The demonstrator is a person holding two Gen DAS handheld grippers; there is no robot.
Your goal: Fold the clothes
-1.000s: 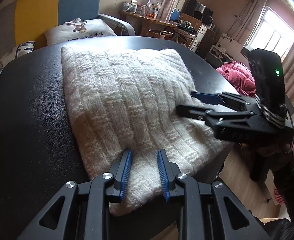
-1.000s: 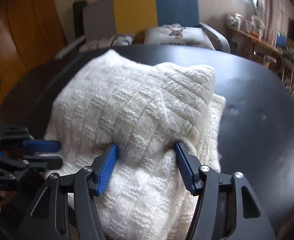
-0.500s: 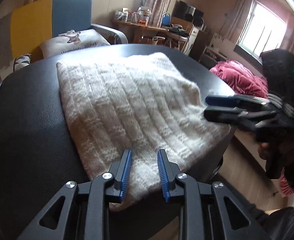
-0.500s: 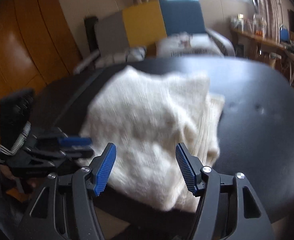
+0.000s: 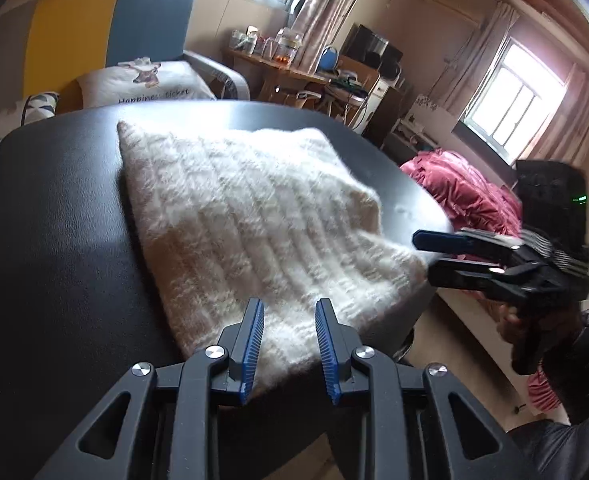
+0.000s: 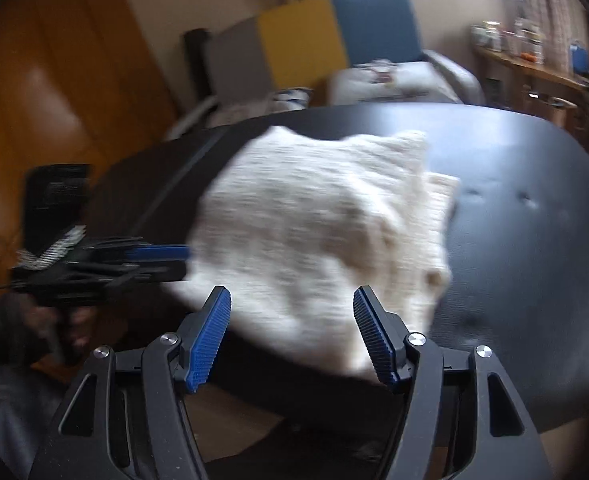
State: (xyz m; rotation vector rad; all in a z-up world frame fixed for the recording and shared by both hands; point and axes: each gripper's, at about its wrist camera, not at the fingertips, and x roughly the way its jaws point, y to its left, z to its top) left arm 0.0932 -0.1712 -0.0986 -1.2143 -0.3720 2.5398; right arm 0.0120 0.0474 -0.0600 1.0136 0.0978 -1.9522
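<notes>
A cream knitted sweater (image 5: 246,208) lies folded into a thick rectangle on the black table (image 5: 54,220). My left gripper (image 5: 288,308) hovers over its near edge, jaws a little apart, and the knit shows between them without being pinched. In the left wrist view my right gripper (image 5: 422,254) is off the sweater's right corner, beyond the table edge, held by a person's hand (image 5: 510,320). The blurred right wrist view shows the right gripper (image 6: 292,296) open and empty, short of the sweater (image 6: 314,220). There the left gripper (image 6: 186,262) is at the sweater's left edge.
A yellow and blue armchair (image 5: 146,20) with a printed cushion (image 5: 146,80) stands behind the table. Red bedding (image 5: 466,184) and a cluttered wooden desk (image 5: 294,68) lie to the right. A wooden wardrobe (image 6: 54,80) stands on the far side. Bare black tabletop (image 6: 534,260) surrounds the sweater.
My right gripper has drawn back and up off the sweater, which was between its fingers a second ago, and its jaws stand slightly wider. The left gripper has barely moved.
</notes>
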